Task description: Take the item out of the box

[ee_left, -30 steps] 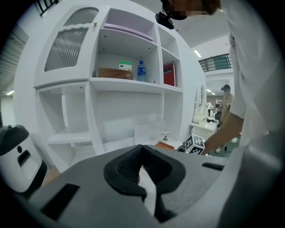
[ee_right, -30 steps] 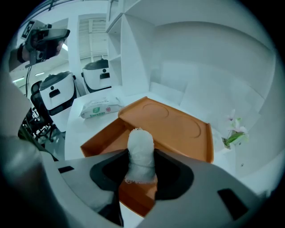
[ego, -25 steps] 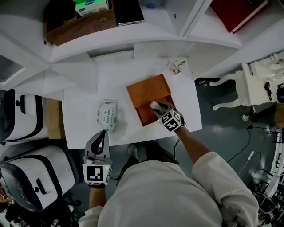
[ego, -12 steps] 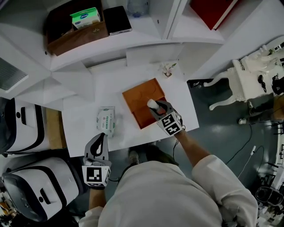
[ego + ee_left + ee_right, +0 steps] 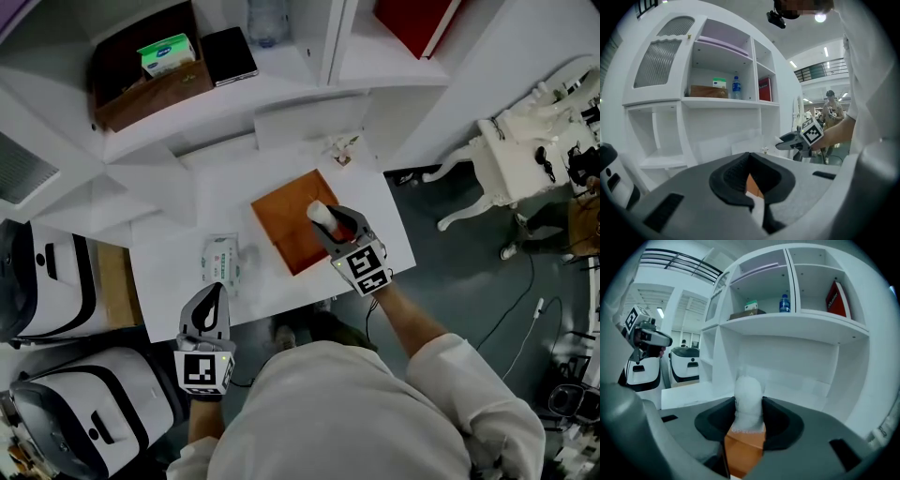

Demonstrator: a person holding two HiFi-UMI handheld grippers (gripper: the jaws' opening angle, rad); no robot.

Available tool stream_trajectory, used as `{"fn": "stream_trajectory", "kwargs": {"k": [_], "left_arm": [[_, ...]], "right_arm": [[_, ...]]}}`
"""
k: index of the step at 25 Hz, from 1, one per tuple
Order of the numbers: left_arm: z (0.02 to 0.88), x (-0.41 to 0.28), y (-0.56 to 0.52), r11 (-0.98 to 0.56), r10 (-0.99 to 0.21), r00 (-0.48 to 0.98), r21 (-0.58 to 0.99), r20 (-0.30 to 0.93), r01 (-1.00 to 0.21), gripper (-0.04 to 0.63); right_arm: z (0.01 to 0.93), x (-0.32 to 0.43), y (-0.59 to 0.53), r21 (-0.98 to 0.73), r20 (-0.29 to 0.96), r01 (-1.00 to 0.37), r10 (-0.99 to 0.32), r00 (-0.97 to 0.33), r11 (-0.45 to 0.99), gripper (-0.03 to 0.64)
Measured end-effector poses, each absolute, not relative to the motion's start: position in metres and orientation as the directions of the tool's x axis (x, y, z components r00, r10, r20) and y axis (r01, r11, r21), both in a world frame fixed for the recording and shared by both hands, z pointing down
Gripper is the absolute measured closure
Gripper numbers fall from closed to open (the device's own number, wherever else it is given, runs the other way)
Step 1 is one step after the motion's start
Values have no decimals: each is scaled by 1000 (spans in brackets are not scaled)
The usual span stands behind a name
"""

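At the far left, two white machines [image 5: 42,281] stand on the floor beside the white table [image 5: 173,267]. My left gripper [image 5: 215,290] hangs off the table's near edge, short of the tabletop. Its jaws are drawn together to a thin slit, and I see nothing between them in its own view. Just beyond its tip, a green-and-white tissue pack [image 5: 223,259] lies flat on the table.

Right of the pack sits the orange box [image 5: 281,225], open on the tabletop. My right gripper [image 5: 330,218] is over the box's right half with its jaws partly open, clamped on the white item [image 5: 320,211]. In the right gripper view the pads press on both sides of the item. Its rounded end pokes out past the fingertips, and the orange of the box shows underneath. The left gripper view shows that tool held in the air above the table, so the item is up out of the box and not resting in it.

Further right, a white ornate chair [image 5: 511,155] stands on the dark floor, well apart from the table.
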State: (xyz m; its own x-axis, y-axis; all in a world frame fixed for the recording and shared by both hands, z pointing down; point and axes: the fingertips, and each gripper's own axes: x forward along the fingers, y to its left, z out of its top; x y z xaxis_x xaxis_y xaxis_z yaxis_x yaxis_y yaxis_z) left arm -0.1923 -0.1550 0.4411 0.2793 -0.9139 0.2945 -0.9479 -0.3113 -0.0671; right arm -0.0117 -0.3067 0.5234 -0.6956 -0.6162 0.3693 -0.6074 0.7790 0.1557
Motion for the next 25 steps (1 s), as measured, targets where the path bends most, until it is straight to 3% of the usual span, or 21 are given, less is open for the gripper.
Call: {"fn": "stream_trajectory", "kwargs": {"k": [25], "left_arm": [[428, -171, -152, -386, -898, 351, -93, 264, -918, 591]], "right_arm": [[395, 17, -278, 148, 62, -712, -725, -686, 687, 442]]}}
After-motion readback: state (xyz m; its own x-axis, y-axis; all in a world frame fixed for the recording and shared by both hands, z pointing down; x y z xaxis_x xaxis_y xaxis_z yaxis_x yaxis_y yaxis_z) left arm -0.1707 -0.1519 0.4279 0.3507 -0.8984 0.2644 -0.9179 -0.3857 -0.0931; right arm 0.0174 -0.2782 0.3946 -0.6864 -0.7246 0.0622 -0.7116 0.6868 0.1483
